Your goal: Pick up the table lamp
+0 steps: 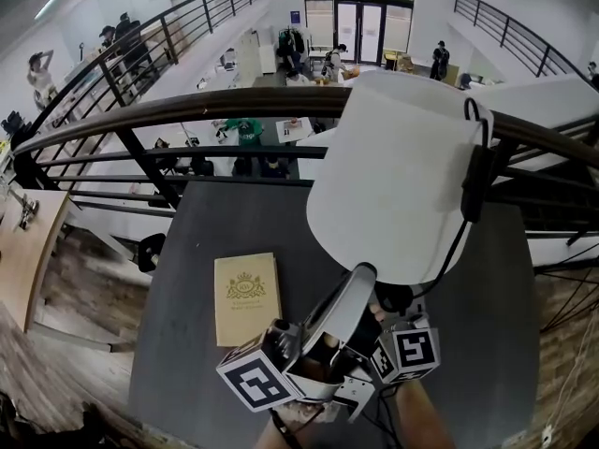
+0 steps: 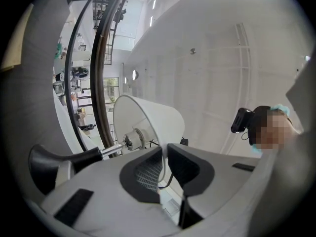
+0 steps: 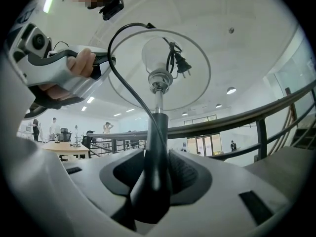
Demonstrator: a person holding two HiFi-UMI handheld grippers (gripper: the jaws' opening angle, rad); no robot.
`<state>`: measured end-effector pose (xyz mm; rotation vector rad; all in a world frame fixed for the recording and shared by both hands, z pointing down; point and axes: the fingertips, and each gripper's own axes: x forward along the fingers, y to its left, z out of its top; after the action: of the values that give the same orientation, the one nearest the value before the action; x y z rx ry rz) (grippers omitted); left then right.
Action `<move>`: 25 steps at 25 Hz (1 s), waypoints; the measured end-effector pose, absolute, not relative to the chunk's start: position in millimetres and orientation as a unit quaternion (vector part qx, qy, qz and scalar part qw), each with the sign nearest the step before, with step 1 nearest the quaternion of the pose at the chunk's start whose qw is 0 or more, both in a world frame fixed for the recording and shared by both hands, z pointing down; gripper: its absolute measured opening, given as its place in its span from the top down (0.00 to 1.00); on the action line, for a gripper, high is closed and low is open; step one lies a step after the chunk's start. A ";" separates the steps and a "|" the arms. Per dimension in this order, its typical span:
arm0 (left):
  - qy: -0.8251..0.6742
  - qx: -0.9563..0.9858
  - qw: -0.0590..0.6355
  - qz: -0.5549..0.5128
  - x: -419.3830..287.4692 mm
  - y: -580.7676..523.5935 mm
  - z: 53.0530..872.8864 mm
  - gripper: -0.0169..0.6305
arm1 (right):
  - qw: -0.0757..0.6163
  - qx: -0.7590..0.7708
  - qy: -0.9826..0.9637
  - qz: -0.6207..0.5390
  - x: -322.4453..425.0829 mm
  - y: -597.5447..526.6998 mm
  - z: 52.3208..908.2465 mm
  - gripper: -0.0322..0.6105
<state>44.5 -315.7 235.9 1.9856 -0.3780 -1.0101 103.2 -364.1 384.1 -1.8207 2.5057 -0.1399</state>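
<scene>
The table lamp hangs in the air over the dark table, held by both grippers. Its white shade (image 1: 393, 176) fills the middle of the head view, with the black cord and plug (image 1: 477, 176) draped over its top. My left gripper (image 1: 363, 274) is shut on the shade's lower rim; the thin rim (image 2: 160, 142) runs between its pads (image 2: 148, 174). My right gripper (image 3: 155, 174) is shut on the lamp's black stem (image 3: 154, 147), below the bulb (image 3: 158, 58) and plug (image 3: 180, 63). In the head view the right gripper's jaws are hidden under the shade; only its marker cube (image 1: 414, 349) shows.
A tan book (image 1: 247, 297) lies on the dark grey table (image 1: 206, 241), left of the lamp. A dark curved railing (image 1: 187, 110) runs just behind the table, with an open hall and people far below. Wooden floor (image 1: 56, 344) shows at the left.
</scene>
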 end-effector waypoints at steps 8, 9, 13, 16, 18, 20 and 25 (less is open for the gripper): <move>-0.146 0.798 0.420 -0.406 42.6 -301.4 219.7 0.88 | 0.047 -0.591 0.805 -0.034 102.1 -356.6 364.6 0.67; -0.146 0.798 0.419 -0.407 42.5 -300.4 218.6 0.88 | 0.046 -0.591 0.805 -0.033 101.8 -356.0 363.4 0.67; -0.144 0.799 0.416 -0.409 42.1 -296.5 213.7 0.88 | 0.038 -0.589 0.806 -0.033 100.3 -352.9 359.1 0.67; -0.143 0.800 0.414 -0.410 41.8 -294.9 209.9 0.88 | 0.040 -0.589 0.807 -0.031 100.0 -352.2 354.8 0.67; -0.144 0.800 0.413 -0.409 44.0 -293.9 208.2 0.88 | 0.045 -0.590 0.806 -0.030 102.8 -351.7 352.5 0.67; -0.144 0.801 0.412 -0.409 45.3 -292.8 205.6 0.88 | 0.051 -0.591 0.805 -0.030 104.6 -351.0 349.9 0.68; -0.144 0.802 0.413 -0.406 44.0 -289.8 205.2 0.88 | 0.042 -0.591 0.805 -0.034 103.3 -347.5 349.7 0.67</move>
<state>44.0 -289.8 205.2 2.0165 -0.3629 -1.0220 103.3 -347.5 349.7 -1.8080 2.4630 -0.1050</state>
